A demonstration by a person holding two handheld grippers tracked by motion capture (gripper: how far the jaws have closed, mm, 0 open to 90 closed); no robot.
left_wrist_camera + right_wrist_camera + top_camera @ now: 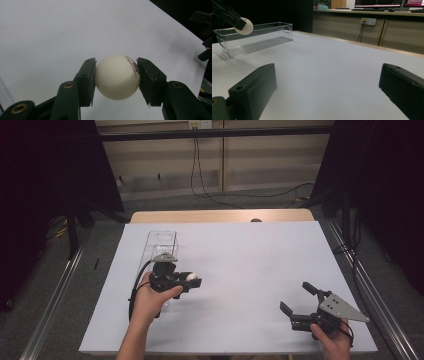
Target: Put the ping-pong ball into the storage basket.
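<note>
A white ping-pong ball (117,77) with small red and black print sits between the two black jaws of my left gripper (116,77), which is shut on it above the white sheet. In the high view the left gripper (195,281) is held at the left of the table, just right of a clear plastic bin (161,241), with the ball (191,276) at its tip. The right gripper view shows the ball (245,26) held in front of the bin (257,37). My right gripper (296,298) rests near the front right corner, its jaws wide open with nothing between them.
A white sheet (240,270) covers the wooden table (220,215). Dark curtains hang on both sides, and cables run along the floor behind. A desk with monitors (377,3) stands far off.
</note>
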